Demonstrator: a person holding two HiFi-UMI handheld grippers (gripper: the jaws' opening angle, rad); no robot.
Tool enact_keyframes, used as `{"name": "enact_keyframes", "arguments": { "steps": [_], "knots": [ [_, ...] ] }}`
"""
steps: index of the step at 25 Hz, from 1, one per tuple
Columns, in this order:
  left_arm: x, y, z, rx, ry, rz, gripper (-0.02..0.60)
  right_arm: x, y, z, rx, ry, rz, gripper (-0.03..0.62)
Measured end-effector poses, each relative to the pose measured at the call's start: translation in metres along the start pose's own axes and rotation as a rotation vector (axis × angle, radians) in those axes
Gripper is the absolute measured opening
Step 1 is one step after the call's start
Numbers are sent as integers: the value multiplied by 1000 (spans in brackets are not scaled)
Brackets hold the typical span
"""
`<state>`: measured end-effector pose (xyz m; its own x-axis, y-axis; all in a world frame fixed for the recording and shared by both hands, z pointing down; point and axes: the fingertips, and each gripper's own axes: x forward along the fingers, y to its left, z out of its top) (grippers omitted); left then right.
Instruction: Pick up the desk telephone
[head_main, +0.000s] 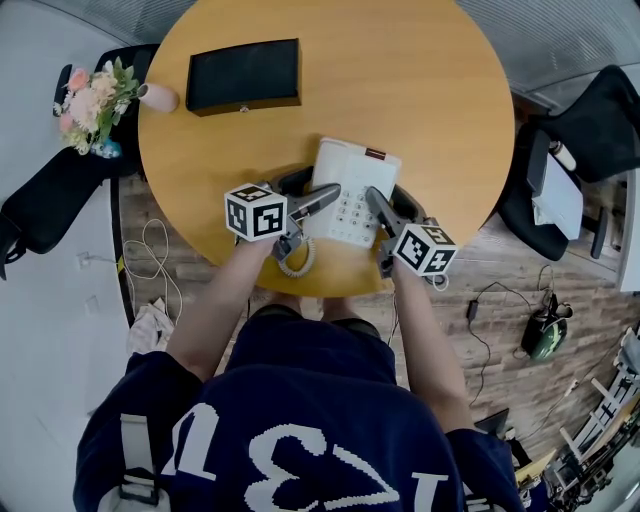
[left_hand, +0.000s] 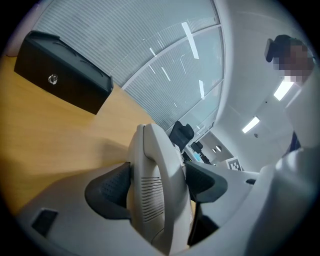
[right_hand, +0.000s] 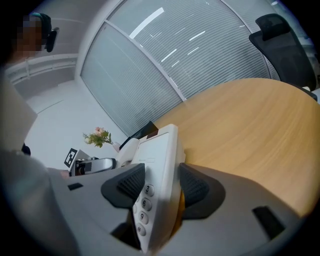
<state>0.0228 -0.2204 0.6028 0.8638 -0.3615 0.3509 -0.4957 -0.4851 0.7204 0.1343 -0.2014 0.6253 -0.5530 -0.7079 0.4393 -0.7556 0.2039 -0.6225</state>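
Flagging what's obscured first: in the head view the handset is mostly covered by the left gripper and its marker cube. The near end of the desk telephone sits under both sets of fingers. Both gripper views cut the phone off at the bottom. The coiled cord shows only as a loop by the near edge of the table.

Materials:
- **Phone:** smooth off-white plastic, rectangular body with rounded corners, small dark label near its far right corner (print too small to read).
- **Handset:** curved, same plastic, with a patch of fine slots.
- **Keys:** round number keys run down the body's right side; 3, 6, 9 are legible.
- **Table:** round, light wood grain.
- **Gripper pads:** dark, finely textured.

Phone location: at the table's near side, right in front of the person, between both grippers. I can't tell whether it rests fully on the wood. A black rectangular box lies well behind it.

Left gripper: jaws clamped across the handset, a pad on each face. Right gripper: jaws wide but closed on the phone body's right edge, one pad on the keypad face, the other on the opposite side.
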Motion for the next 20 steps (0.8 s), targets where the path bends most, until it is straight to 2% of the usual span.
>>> {"name": "enact_keyframes", "arguments": {
  "steps": [5,13,20],
  "knots": [
    [-6,-3,3,3,-29,16,334,-2,6,7,0,-17,10,224],
    [-11,-4,8,-43,-57,46,334,-4,12,15,24,-28,23,213],
    [-14,-7,12,-48,-48,78,331,-5,18,23,24,-26,35,209]
  ]
}}
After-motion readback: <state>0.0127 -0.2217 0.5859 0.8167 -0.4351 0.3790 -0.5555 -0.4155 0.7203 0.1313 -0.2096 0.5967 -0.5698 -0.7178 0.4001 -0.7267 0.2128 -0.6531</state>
